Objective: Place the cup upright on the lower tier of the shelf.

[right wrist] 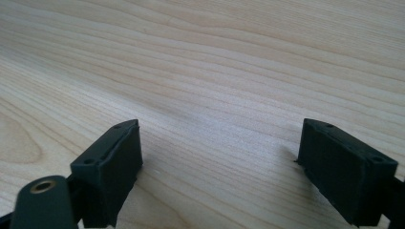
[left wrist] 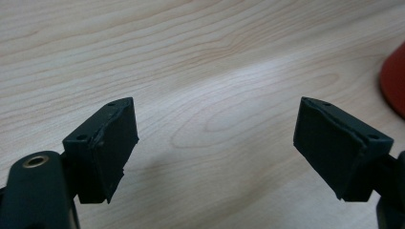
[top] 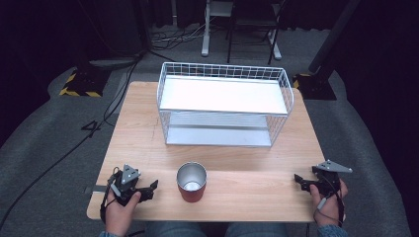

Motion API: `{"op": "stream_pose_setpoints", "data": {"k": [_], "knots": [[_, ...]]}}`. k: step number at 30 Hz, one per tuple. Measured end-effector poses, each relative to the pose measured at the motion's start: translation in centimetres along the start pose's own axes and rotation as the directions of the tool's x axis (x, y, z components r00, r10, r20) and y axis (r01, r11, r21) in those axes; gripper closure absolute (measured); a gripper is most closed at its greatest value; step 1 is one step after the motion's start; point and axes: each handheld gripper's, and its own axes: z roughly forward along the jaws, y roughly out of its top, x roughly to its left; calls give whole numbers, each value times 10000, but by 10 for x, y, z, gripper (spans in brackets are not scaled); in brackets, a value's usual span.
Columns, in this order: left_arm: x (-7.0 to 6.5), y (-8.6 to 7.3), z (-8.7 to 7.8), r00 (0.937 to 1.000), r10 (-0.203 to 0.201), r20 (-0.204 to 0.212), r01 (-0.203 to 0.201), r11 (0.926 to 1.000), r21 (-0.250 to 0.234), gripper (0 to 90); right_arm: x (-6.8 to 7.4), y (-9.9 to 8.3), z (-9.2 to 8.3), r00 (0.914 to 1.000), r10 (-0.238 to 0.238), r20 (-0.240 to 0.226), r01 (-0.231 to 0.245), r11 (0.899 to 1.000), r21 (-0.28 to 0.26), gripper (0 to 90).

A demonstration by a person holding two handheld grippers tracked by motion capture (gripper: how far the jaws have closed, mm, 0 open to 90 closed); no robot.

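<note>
Nothing has been picked up yet. A red cup point(top: 191, 181) with a shiny metal inside stands upright at the near middle of the wooden table point(top: 143, 133), its mouth open to the camera above. The left gripper point(top: 150, 188) rests on the near left part of the table, just beside the cup but not touching it, with its jaws spread wide and empty; its own view shows bare wood between them and the cup's red edge point(left wrist: 394, 78) at the right border. The right gripper point(top: 299, 179) lies near the table's near right edge, well apart from the cup, also spread and holding nothing. Beyond the cup stands a white wire rack point(top: 225, 104) with two shelves, both bare. Judging by the layout, the work is at its start: grasping the cup and moving it, likely to the rack, is all still ahead.
</note>
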Motion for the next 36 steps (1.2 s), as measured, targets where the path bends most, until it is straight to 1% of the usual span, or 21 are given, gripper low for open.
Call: {"op": "stream_pose_setpoints", "data": {"k": [1, 2, 7, 9, 10, 14, 15, 16, 17, 20, 21, 22, 23, 24, 26, 28, 29, 30, 32, 34, 36], "knots": [[0, 0, 0, 10000, 0, 0, 0, 10000, 0, 156, 0, 0, 0, 10000, 0, 0, 0, 10000, 0, 153], [-6, -2, -5, 9999, -94, 88, 97, 9994, -341, 155, 0, 0, 0, 10000, -2, 3, 2, 10000, -3, 153], [-18, -6, -17, 9995, -235, 211, 256, 9941, -1054, 153, 0, 0, 0, 10000, -5, 2, 5, 10000, -3, 153], [-20, -7, -19, 9996, -195, 227, 220, 9932, -1144, 153, 0, 0, 0, 10000, -4, 3, 4, 10000, -1, 153], [-23, -10, -23, 9995, -216, 223, 243, 9916, -1273, 153, 0, 0, 0, 10000, -8, 13, 8, 10000, -2, 154], [-30, -14, -29, 9994, -153, 304, 200, 9870, -1597, 153, 0, 0, 0, 10000, -22, 22, 22, 10000, -5, 154], [-30, -14, -29, 9994, -153, 304, 200, 9870, -1597, 153, 0, 0, 0, 10000, -22, 22, 22, 10000, -5, 154], [-33, -15, -31, 9994, -114, 313, 167, 9846, -1743, 153, 0, 0, 0, 10000, -23, 24, 23, 10000, -7, 154], [-33, -15, -31, 9994, -114, 313, 167, 9846, -1743, 153, 0, 0, 0, 10000, -23, 24, 23, 10000, -7, 154], [-40, -19, -34, 9992, -172, 357, 243, 9778, -2081, 153, 0, 0, 0, 10000, -38, 33, 38, 10000, -8, 155], [-40, -19, -34, 9992, -172, 357, 243, 9778, -2081, 153, 1, 0, 0, 10000, -52, 37, 52, 10000, -24, 155], [-43, -20, -35, 9991, -132, 408, 221, 9740, -2256, 153, 1, 0, 0, 10000, -68, 32, 68, 10000, -32, 154], [-43, -20, -35, 9991, -132, 408, 221, 9740, -2256, 152, 1, 0, 0, 10000, -68, 32, 68, 10000, -32, 154], [-47, -22, -35, 9985, -199, 511, 321, 9678, -2497, 152, 1, 0, 0, 10000, -66, 53, 66, 10000, -45, 155], [-52, -22, -35, 9985, -54, 551, 200, 9631, -2682, 152, 1, 0, 0, 10000, -73, 61, 73, 10000, -49, 155], [-57, -22, -33, 9977, 234, 639, -47, 9608, -2773, 152, 1, 0, 0, 9999, -70, 80, 71, 10000, -45, 155], [-57, -22, -33, 9977, 234, 639, -47, 9608, -2773, 152, 1, 0, 0, 9999, -70, 80, 71, 10000, -45, 155], [-62, -21, -33, 9966, 363, 746, -136, 9585, -2849, 152, 1, 0, 0, 9999, -77, 74, 77, 10000, -36, 155], [-65, -21, -33, 9954, 500, 811, -239, 9550, -2957, 152, 1, 0, 0, 9999, -93, 83, 93, 9999, -45, 155], [-70, -21, -32, 9947, 444, 924, -143, 9528, -3034, 151, 1, 0, 0, 9999, -103, 92, 104, 9999, -59, 155], [-73, -20, -32, 9935, 534, 1008, -196, 9505, -3101, 151, 2, 0, 0, 9999, -124, 83, 124, 9999, -64, 156]]}}
